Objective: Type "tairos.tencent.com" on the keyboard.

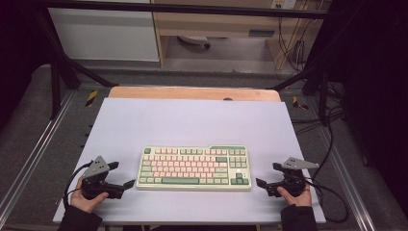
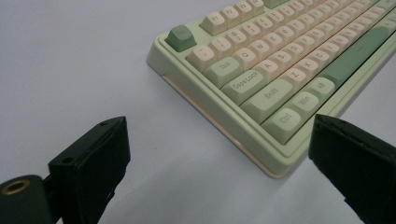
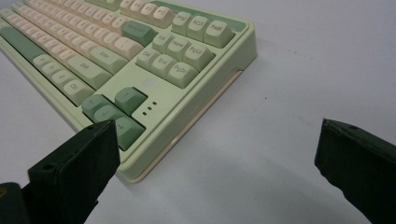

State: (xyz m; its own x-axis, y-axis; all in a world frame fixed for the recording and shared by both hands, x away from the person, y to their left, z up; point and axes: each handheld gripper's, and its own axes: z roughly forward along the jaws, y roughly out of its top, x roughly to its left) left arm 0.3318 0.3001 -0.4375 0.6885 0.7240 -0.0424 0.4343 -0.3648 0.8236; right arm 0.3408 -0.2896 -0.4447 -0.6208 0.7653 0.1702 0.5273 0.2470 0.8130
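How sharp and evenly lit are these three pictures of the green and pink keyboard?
High view: pale mat evenly lit, surroundings dark. Left gripper view: green and pink keyboard legends readable, far keys soften. Right gripper view: keyboard throws a soft shadow; near black jaws blurred.

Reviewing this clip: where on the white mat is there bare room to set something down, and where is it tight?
The widest bare patch is the mat between the keyboard and the far wooden edge. A narrower strip runs in front of the keyboard. It is tight at both ends, where the left hand-held gripper and the right hand-held gripper stand open close by.
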